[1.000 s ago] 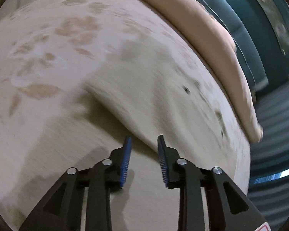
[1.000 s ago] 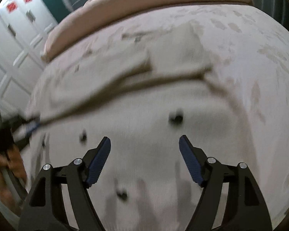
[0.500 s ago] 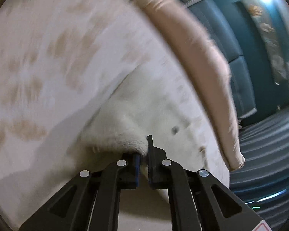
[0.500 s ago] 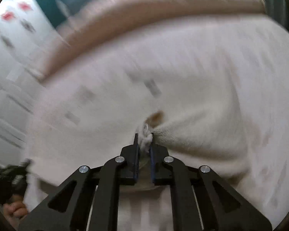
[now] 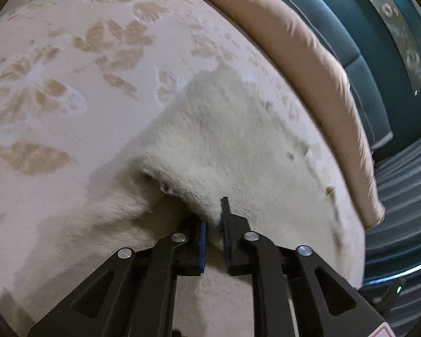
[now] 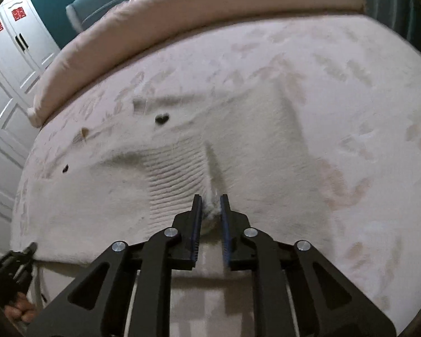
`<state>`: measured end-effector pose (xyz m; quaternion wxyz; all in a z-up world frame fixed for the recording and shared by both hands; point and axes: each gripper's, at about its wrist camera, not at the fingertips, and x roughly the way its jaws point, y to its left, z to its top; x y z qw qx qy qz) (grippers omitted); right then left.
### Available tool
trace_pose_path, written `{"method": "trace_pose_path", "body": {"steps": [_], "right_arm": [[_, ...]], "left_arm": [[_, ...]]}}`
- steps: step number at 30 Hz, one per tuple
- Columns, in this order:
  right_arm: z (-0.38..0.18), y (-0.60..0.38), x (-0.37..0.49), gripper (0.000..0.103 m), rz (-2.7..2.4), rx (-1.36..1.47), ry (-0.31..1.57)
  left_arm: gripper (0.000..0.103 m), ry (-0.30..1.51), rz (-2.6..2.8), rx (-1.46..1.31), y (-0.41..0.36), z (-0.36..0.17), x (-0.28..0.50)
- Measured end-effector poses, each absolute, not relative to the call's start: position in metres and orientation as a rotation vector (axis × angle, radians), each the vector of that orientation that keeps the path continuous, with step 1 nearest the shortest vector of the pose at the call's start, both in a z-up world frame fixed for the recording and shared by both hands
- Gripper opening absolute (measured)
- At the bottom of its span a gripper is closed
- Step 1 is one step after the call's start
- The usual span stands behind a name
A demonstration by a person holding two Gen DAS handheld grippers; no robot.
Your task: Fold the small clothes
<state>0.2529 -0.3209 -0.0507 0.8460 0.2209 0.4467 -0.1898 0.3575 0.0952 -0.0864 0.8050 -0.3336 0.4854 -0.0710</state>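
A cream fleecy garment point(image 5: 227, 146) with small dark marks lies spread on the bed. My left gripper point(image 5: 214, 221) is shut on its near edge, which is lifted into a fold. In the right wrist view the same garment point(image 6: 238, 151) stretches away, with a ribbed patch just left of my fingers. My right gripper point(image 6: 211, 207) is shut on a pinch of its near edge. The left gripper point(image 6: 16, 255) also shows at the lower left of the right wrist view, holding the garment's other end.
The bed cover point(image 5: 70, 64) is pale pink with tan leaf prints. A rolled peach duvet point(image 5: 308, 64) lies along the far edge, also in the right wrist view point(image 6: 182, 8). White wardrobe doors point(image 6: 11, 56) stand at left. A teal headboard point(image 5: 379, 56) is behind.
Both grippers went from open above the garment to shut on its near edge. The edge has been pulled up and toward me.
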Motion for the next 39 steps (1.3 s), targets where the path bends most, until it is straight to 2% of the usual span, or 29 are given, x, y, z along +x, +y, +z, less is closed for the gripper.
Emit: {"method": "trace_pose_path", "body": {"steps": [3,7,12,15,16,20,24,26,29,31,32,33,38,39], "right_arm": [[-0.021,-0.302,0.25,0.014,-0.369,0.455,0.85],[-0.012,-0.226,0.308,0.013,-0.082,0.404,0.896],[-0.042,-0.088,0.394,0.013,0.207,0.28,1.026],[-0.07,-0.041,0.422,0.013,0.276,0.244,1.111],[-0.079,-0.037,0.428,0.013,0.273,0.227,1.13],[-0.097,-0.083,0.432,0.0,0.253,0.26,1.13],[-0.086,-0.192,0.404,0.0,0.086,0.455,1.06],[-0.074,-0.217,0.391,0.007,-0.063,0.402,1.044],[-0.049,-0.203,0.395,0.008,-0.026,0.328,1.002],[-0.036,-0.163,0.41,0.023,0.075,0.264,0.984],[-0.033,-0.139,0.42,0.044,0.132,0.221,0.975],[-0.036,-0.117,0.43,0.056,0.172,0.189,0.982],[-0.082,-0.038,0.481,0.054,0.218,0.006,1.1],[-0.091,-0.036,0.485,0.034,0.206,-0.027,1.115]], "left_arm": [[0.018,0.987,-0.135,-0.723,0.115,-0.08,0.354],[0.016,1.049,-0.101,-0.725,0.124,-0.105,0.36],[0.015,1.036,-0.107,-0.65,0.119,-0.104,0.357],[0.015,1.019,-0.13,-0.588,0.117,-0.105,0.356],[0.015,1.012,-0.139,-0.571,0.117,-0.106,0.355],[0.015,0.988,-0.177,-0.576,0.123,-0.112,0.351],[0.015,0.944,-0.201,-0.59,0.124,-0.116,0.346],[0.015,0.929,-0.198,-0.589,0.123,-0.116,0.343],[0.015,0.912,-0.193,-0.583,0.121,-0.116,0.339],[0.015,0.905,-0.191,-0.578,0.12,-0.116,0.339],[0.015,0.902,-0.192,-0.578,0.12,-0.116,0.339],[0.015,0.899,-0.192,-0.579,0.12,-0.116,0.339],[0.015,0.878,-0.197,-0.579,0.119,-0.119,0.336],[0.015,0.871,-0.2,-0.58,0.119,-0.119,0.335]]}}
